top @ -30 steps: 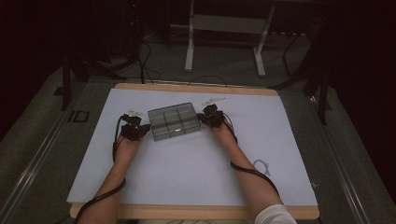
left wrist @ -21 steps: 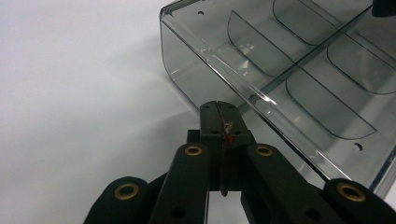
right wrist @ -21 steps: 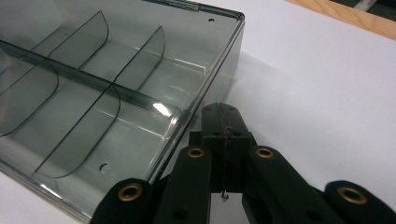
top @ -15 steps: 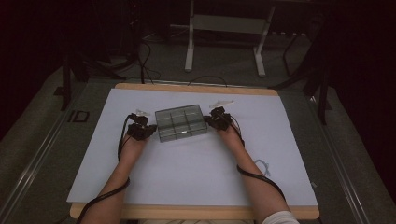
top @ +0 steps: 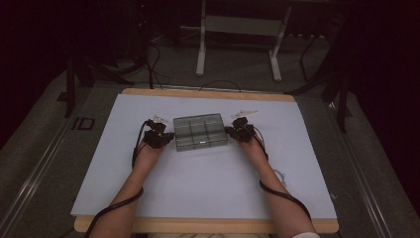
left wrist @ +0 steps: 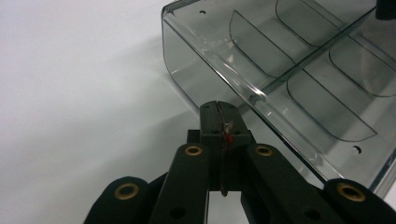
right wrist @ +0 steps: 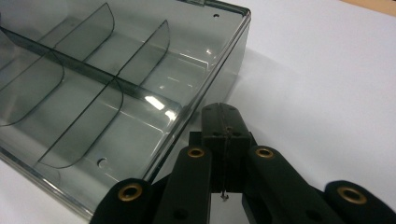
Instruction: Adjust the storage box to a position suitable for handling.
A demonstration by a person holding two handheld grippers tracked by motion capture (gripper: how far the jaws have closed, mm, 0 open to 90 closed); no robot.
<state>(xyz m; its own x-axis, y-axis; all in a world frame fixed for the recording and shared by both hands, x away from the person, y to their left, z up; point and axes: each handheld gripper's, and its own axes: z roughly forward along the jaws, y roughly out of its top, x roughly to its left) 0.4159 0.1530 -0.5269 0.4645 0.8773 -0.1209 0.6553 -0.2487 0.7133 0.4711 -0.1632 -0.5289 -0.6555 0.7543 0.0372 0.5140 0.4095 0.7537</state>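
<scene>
Clear divided box (top: 200,132) flat betw. both tongs, long axis running L tong (top: 168,137) to R tong (top: 231,131); open top up. Both pressed together, pinching nothing, tips at box ends.

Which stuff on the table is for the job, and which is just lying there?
For the job:
- clear smoky plastic divided box
- left gripper, shut, at the box's left end
- right gripper, shut, at its right end

Just lying about:
- white sheet covering the table
- small pale ring near the right forearm
- metal stand on the floor beyond
</scene>
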